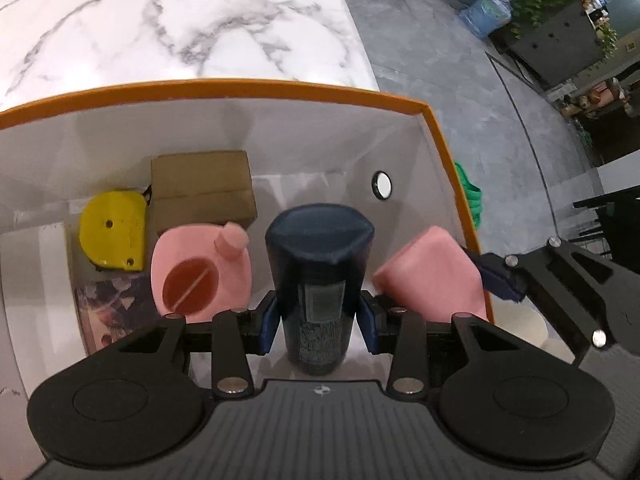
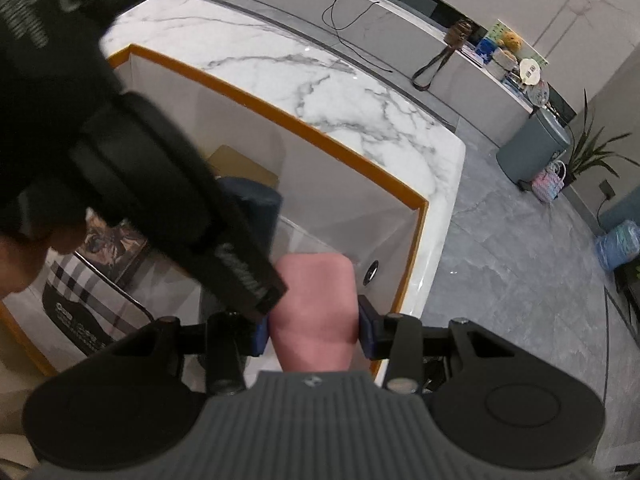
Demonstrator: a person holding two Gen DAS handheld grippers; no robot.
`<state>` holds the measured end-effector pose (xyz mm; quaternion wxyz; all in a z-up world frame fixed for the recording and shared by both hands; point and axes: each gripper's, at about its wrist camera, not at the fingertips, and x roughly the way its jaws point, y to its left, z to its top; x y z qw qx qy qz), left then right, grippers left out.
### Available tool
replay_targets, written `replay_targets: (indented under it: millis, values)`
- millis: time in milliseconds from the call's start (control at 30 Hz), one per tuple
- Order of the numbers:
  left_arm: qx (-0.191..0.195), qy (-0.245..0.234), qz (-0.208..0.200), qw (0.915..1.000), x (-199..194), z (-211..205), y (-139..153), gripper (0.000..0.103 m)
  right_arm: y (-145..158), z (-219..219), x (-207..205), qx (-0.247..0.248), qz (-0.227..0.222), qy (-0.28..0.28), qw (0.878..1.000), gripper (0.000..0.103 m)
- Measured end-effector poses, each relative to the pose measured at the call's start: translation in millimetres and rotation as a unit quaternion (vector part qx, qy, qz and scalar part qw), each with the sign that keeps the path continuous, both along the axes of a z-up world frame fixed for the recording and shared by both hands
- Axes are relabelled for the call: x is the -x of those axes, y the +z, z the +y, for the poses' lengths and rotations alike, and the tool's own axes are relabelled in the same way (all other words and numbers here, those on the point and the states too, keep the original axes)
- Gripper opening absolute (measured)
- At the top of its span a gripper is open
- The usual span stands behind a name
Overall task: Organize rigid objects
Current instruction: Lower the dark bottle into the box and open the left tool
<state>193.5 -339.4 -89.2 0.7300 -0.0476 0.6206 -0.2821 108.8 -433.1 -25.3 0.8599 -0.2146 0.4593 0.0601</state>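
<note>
Here, the dark blue bottle (image 1: 318,276) sits pinched between the blue pads of the left gripper (image 1: 319,322), held over the inside of a white box with an orange rim (image 1: 248,85) that rests on the marble surface (image 1: 172,20). It is a squat, rounded-shouldered container with a pale printed label down its side, its wider end pointing into the box. Just beside it, toward the box's right wall, a pink bottle (image 2: 314,312) is clamped in the right gripper (image 2: 314,330), whose pads press on both of its flanks; this one is plain, matte and soft-cornered, and it hangs close to the orange edge near a small round grommet (image 1: 381,185) in the wall. The two grippers crowd each other here, the black body of the left one crossing in front of the right camera and hiding much of the box. On the box floor, left of the blue bottle, lies another pink bottle (image 1: 200,272) with a stubby cap and a dark red round emblem, touching a brown cardboard carton (image 1: 202,188) behind it. A yellow tape measure (image 1: 113,232) stands next to that, then a white block (image 1: 34,280), with a floral printed card (image 1: 116,312) lying flat in front. A checked-pattern package (image 2: 80,300) leans at the near side.
</note>
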Motion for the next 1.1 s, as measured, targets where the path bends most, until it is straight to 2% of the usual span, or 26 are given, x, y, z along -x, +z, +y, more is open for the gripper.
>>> replay_targets:
  millis: [233, 433, 633, 700, 867, 967, 1100]
  values:
    - [-0.007, -0.006, -0.026, 0.9996, 2, -5, 8, 0.048, -5, -4, 4, 0.004, -0.003, 0.004, 1.0, 0.042]
    - [-0.006, -0.012, -0.031, 0.9994, 5, 2, 20, 0.052, -5, -2, 9, 0.004, -0.007, 0.001, 1.0, 0.042]
    - [0.0, -0.05, -0.092, 0.9946, 13, 20, 55, 0.051, 5, -2, 13, -0.053, 0.008, -0.007, 0.999, 0.042]
    - [-0.001, -0.061, -0.109, 0.9922, 15, 28, 64, 0.051, 6, 1, 11, -0.082, 0.024, -0.01, 0.996, 0.042]
    - [-0.037, -0.086, -0.158, 0.983, 24, 51, 71, 0.051, 1, 11, 3, -0.151, 0.081, -0.026, 0.985, 0.042]
    - [-0.055, -0.093, -0.161, 0.9811, 27, 63, 64, 0.051, -10, 14, -3, -0.194, 0.131, -0.055, 0.971, 0.042]
    - [-0.063, -0.101, -0.155, 0.9807, 31, 76, 53, 0.051, -21, 21, -11, -0.214, 0.162, -0.073, 0.96, 0.042]
